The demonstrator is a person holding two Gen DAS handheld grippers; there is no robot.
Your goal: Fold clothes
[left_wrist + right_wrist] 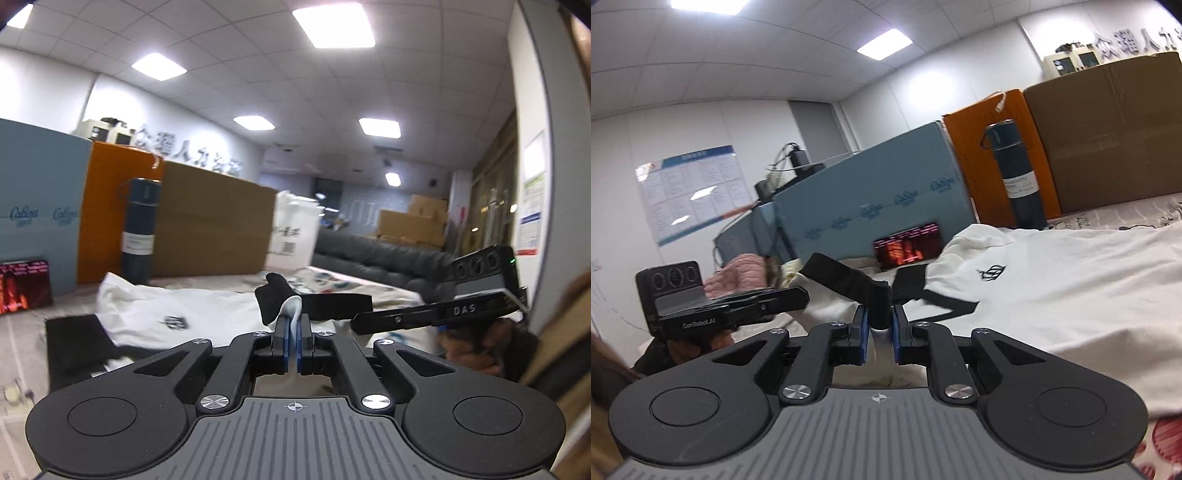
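Observation:
A white T-shirt (155,306) with black trim and a small dark logo lies spread on the patterned cloth. In the left wrist view my left gripper (291,326) is shut on a pinch of its white fabric, lifted off the surface, with a black trim band (273,295) just beyond. My right gripper (360,319) reaches in from the right, side on. In the right wrist view the right gripper (880,323) is shut on a black-edged fold of the T-shirt (1052,288). The left gripper (799,295) shows at the left, held by a hand.
A dark blue flask (140,229) (1019,177) stands behind the shirt, backed by orange (107,206), cardboard (214,229) and light blue boxes (871,199). A lit screen (908,247) leans on the blue box. A black sofa (380,254) lies beyond the table's far edge.

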